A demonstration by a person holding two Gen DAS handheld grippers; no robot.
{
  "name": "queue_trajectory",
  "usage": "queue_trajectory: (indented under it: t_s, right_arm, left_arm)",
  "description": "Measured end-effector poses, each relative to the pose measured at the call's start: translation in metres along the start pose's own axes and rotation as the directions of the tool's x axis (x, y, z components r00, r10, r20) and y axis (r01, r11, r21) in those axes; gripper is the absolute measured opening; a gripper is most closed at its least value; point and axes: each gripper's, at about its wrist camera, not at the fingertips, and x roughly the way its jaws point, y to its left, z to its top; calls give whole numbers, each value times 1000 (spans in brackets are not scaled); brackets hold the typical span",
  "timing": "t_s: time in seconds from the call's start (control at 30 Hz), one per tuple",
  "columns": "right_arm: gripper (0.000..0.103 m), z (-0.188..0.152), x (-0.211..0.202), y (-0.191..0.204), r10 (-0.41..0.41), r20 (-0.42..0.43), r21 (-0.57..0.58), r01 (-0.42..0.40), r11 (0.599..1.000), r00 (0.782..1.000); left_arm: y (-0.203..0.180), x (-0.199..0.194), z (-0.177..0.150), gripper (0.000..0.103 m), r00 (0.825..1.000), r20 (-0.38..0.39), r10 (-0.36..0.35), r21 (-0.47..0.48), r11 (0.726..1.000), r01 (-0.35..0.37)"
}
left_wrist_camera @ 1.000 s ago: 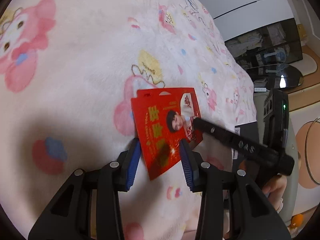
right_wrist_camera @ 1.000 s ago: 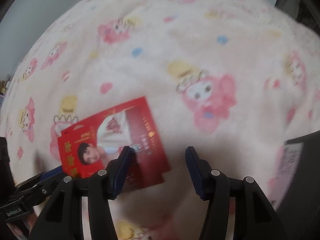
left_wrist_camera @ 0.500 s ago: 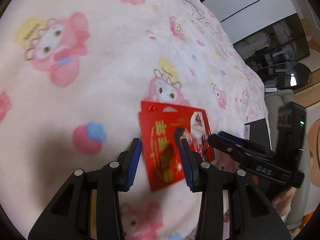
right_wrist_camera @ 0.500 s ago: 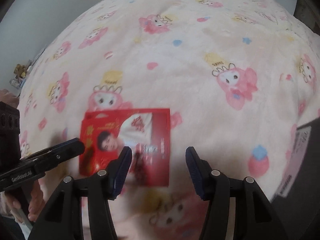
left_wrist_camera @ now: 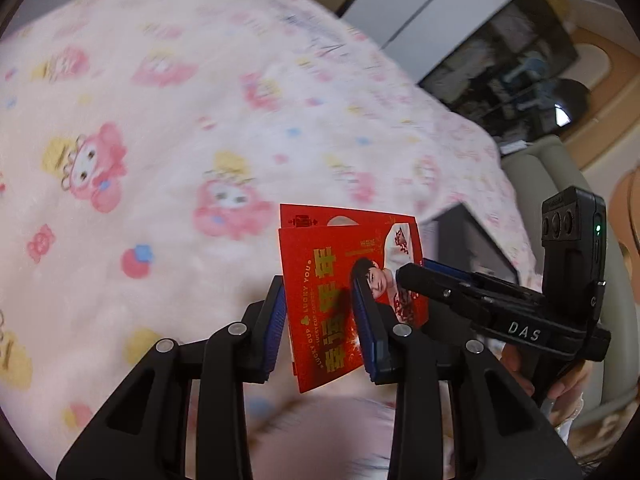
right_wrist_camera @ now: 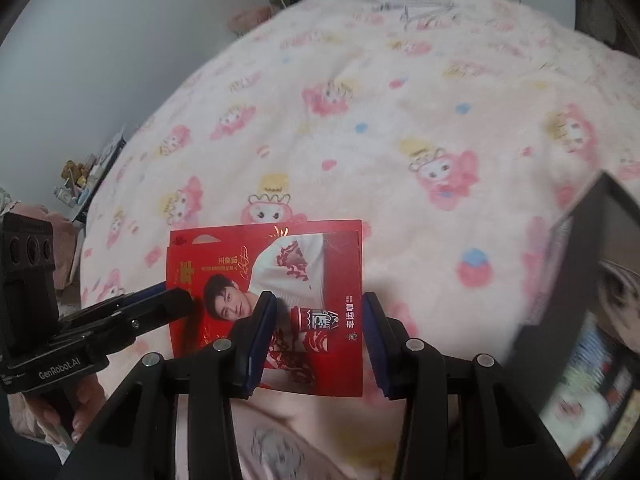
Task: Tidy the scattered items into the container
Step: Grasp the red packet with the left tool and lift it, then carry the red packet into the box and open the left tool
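Both claws, left and right, seemingly clamp the red card.

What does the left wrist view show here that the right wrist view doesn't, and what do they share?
Only the left wrist view shows the dark glass cabinet and white wardrobe behind the bed. Only the right wrist view shows the grey wall and shelf clutter. Both show the red envelopes over the pink blanket, held by the left gripper and right gripper, and the black box.
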Motion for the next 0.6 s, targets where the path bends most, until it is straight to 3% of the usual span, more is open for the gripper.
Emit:
queue_trajectory:
  t_s: [0.2, 0.4, 0.6]
  right_arm:
    - [40, -42, -84, -46, -55, 101, 69, 48, 996, 993]
    - [41, -89, -134, -130, -221, 89, 175, 203, 963, 971]
    - [41, -119, -132, -199, -286, 20, 275, 269, 923, 958]
  left_arm:
    - [-96, 14, -10, 32, 993, -34, -117, 139, 983, 121]
    - [-191, 97, -32, 32, 964, -190, -185, 222, 948, 226]
    - [-241, 165, -60, 33, 951, -290, -104, 295, 936, 192]
